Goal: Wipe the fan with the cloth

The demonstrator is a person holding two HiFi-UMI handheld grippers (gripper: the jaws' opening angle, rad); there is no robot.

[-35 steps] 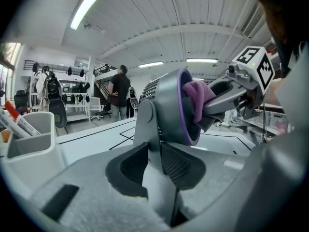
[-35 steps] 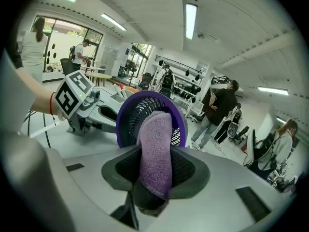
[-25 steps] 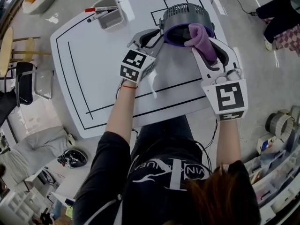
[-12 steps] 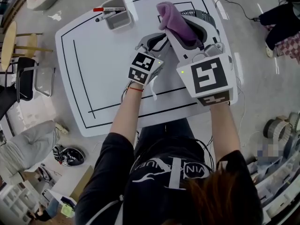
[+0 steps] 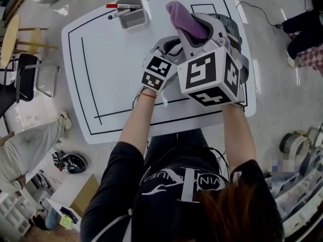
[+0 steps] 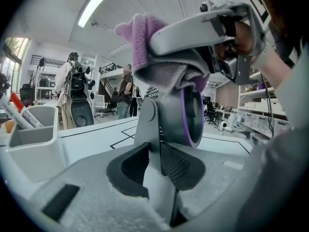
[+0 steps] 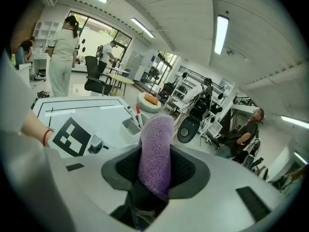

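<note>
A person at a white table (image 5: 116,74) steadies a small grey fan (image 6: 171,115) with a purple front ring while holding a purple cloth (image 6: 142,40) on its top. The left gripper (image 6: 155,158) is clamped on the fan's pale upright stand (image 6: 149,124), its dark pads pressing either side of the post just below the round head. The right gripper (image 7: 155,170) is closed on the cloth, which stands up between its jaws as a fuzzy roll in the right gripper view. In the left gripper view, the same cloth bunches under the right gripper's upper jaw and lies against the top of the fan's housing. In the head view, the fan sits toward the far right part of the table, largely hidden beneath the right gripper and its marker cube (image 5: 209,74), with only a strip of grey grille (image 5: 231,24) showing past them. The left gripper's own marker cube (image 5: 158,72) sits just beside the right one, near the table's middle. A grey bin (image 5: 141,20) holding markers (image 5: 121,6), one red-capped, stands near the far edge, well apart to the left of the fan. Black lines frame the tabletop, and several people stand and sit in the workshop behind
</note>
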